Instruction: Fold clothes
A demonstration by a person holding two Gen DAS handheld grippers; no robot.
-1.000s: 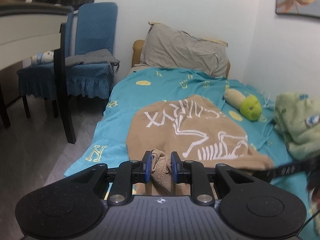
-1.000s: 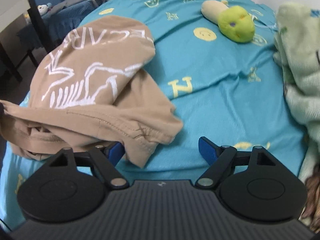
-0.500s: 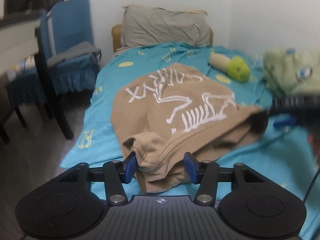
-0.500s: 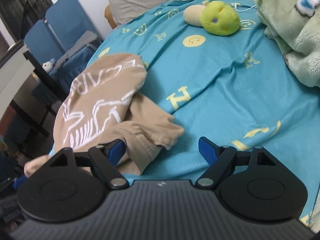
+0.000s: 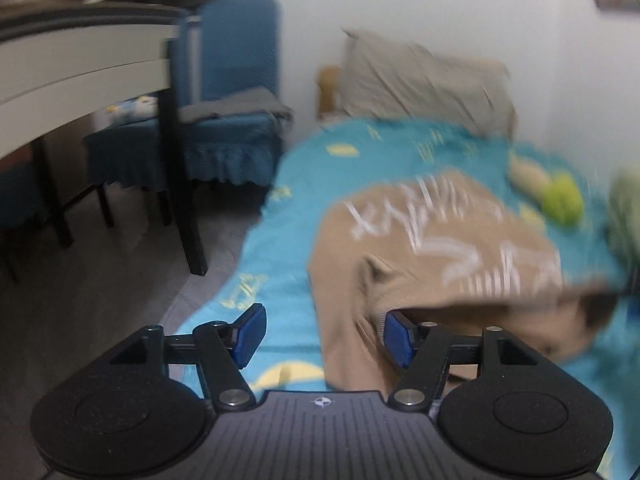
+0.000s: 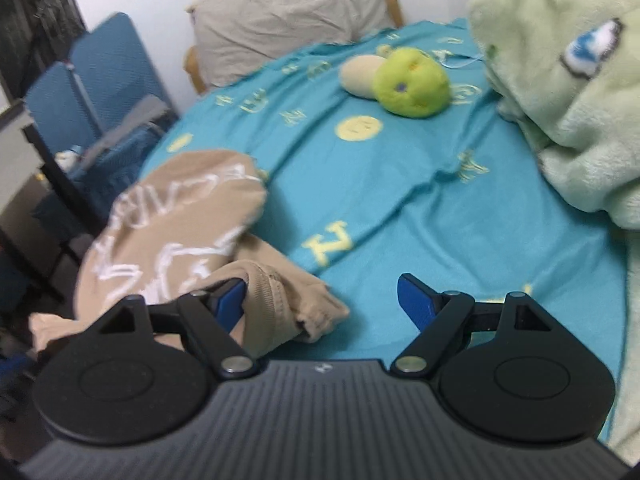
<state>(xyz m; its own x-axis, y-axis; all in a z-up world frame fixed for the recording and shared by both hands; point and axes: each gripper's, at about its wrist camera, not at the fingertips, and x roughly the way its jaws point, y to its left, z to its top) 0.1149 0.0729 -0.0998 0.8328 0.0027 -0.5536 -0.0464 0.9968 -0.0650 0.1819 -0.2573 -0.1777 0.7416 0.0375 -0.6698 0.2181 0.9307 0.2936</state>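
Left hand-held gripper [image 5: 322,334] gapes over tan shirt [image 5: 432,248] on bed [image 5: 288,216].

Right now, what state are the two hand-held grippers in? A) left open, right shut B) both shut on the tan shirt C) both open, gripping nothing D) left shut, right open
C: the left hand-held gripper and the right hand-held gripper both show blue pads spread wide, with the tan shirt lying loose on the bed sheet, clamped by neither.

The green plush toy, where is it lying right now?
In the right wrist view the green plush toy lies on the far part of the blue bedsheet, below the grey pillow and just left of the pale green blanket.
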